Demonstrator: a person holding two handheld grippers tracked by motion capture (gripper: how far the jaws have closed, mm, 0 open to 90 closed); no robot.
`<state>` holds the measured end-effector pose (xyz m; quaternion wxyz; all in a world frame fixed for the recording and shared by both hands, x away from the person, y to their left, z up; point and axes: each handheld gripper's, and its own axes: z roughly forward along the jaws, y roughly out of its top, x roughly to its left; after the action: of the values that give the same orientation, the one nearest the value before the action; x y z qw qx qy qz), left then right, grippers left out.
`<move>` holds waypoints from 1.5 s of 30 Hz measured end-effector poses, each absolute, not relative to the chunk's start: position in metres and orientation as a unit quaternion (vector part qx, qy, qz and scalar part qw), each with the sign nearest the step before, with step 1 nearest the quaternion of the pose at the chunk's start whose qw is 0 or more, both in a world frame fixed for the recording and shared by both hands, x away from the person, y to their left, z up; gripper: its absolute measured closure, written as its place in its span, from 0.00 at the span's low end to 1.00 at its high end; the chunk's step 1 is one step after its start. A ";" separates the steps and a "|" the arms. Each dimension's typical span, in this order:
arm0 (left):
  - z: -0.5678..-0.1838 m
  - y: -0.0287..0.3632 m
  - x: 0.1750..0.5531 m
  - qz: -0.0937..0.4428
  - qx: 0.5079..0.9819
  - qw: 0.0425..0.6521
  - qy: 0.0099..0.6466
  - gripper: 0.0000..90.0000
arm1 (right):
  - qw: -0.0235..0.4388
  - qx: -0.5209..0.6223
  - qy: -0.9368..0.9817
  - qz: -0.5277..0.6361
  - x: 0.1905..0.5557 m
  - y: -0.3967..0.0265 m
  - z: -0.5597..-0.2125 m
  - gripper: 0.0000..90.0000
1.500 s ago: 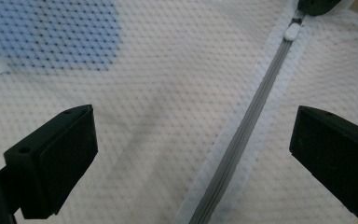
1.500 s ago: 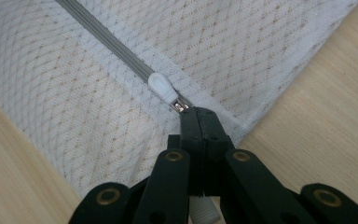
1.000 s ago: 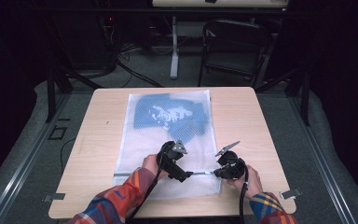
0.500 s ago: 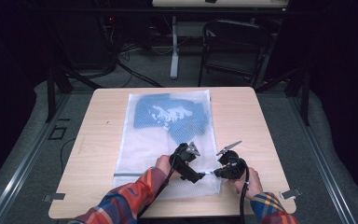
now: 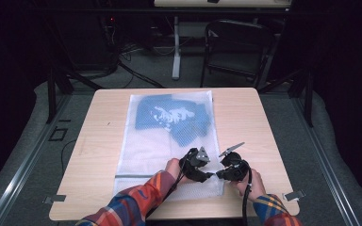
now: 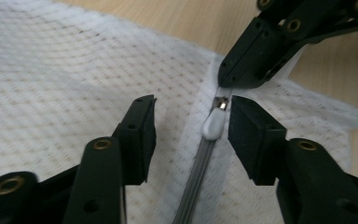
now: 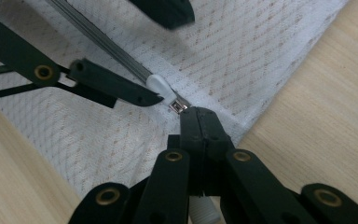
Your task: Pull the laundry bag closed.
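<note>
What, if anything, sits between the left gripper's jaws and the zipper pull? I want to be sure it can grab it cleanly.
Nothing visible does. The zipper pull lies in the gap of the left gripper, close beside one jaw, on the mesh bag. The right gripper pinches the bag just beyond.

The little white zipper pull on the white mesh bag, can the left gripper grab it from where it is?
Probably yes. The white zipper pull lies between the left hand-held gripper's jaws, which have just been closing, touching none. The right hand-held gripper pinches the white mesh bag just beyond, not blocking.
</note>
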<state>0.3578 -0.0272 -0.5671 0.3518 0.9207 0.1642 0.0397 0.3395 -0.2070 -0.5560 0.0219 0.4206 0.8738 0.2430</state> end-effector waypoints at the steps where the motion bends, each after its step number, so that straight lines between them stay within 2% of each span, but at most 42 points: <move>1: -0.567 -0.028 0.357 0.042 0.920 0.352 0.168 0.59 | 0.022 0.421 0.873 0.244 0.339 -0.207 -0.556 1.00; 2: -0.569 -0.029 0.357 0.036 0.917 0.359 0.168 0.64 | 0.022 0.421 0.873 0.244 0.339 -0.207 -0.556 1.00; 7: -0.577 -0.032 0.359 0.026 0.916 0.367 0.161 0.71 | 0.024 0.420 0.874 0.242 0.340 -0.208 -0.556 1.00; 15: -0.576 -0.032 0.359 0.030 0.919 0.361 0.156 0.69 | 0.019 0.425 0.869 0.251 0.339 -0.208 -0.557 1.00; 22: -0.577 -0.030 0.361 0.018 0.916 0.366 0.166 0.70 | 0.014 0.433 0.866 0.251 0.340 -0.209 -0.557 1.00; 27: -0.576 -0.030 0.361 0.003 0.913 0.369 0.173 0.82 | -0.001 0.449 0.857 0.254 0.341 -0.212 -0.557 1.00; 32: -0.575 -0.028 0.359 -0.001 0.915 0.366 0.171 0.89 | -0.005 0.453 0.854 0.255 0.342 -0.213 -0.557 1.00; 42: -0.572 -0.026 0.359 -0.008 0.913 0.371 0.168 0.96 | -0.003 0.459 0.851 0.256 0.342 -0.213 -0.558 1.00; 45: -0.573 -0.029 0.355 -0.001 0.923 0.354 0.152 0.96 | -0.001 0.460 0.850 0.258 0.343 -0.213 -0.558 1.00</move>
<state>0.3548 -0.0292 -0.5734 0.3542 0.9227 0.1522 -0.0009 0.3428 -0.2131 -0.5580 -0.0007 0.4599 0.8496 0.2581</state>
